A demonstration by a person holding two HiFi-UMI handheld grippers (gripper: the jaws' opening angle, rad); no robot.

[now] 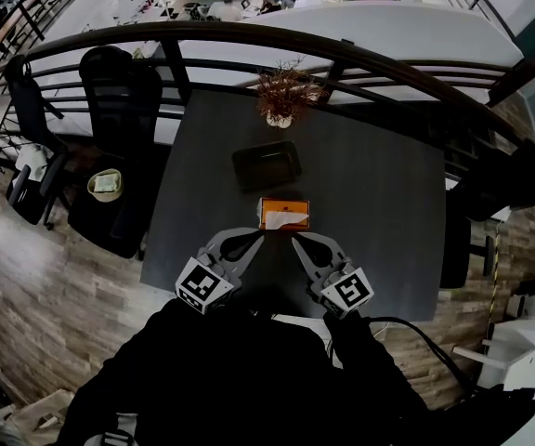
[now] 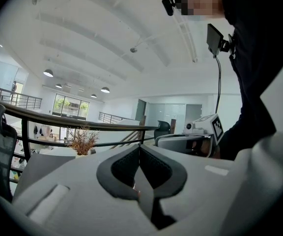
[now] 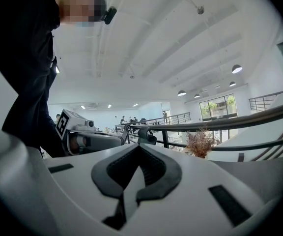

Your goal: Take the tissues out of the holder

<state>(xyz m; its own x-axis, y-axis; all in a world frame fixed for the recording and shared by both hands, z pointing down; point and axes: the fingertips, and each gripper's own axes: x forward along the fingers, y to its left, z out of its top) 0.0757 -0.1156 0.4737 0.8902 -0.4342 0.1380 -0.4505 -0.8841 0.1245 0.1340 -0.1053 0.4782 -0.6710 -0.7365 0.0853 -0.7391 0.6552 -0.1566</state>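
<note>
I see the tissue holder lying left-to-right on the bench, opening upward. My left gripper and right gripper sit just nearer, jaws pressed together, empty.

The person wears a black long-sleeved top, and a thin black cable runs beside its right sleeve. The left gripper and right gripper are light grey moulded shells with dark grey fingers. Each carries a cube of black-and-white square markers.
</note>
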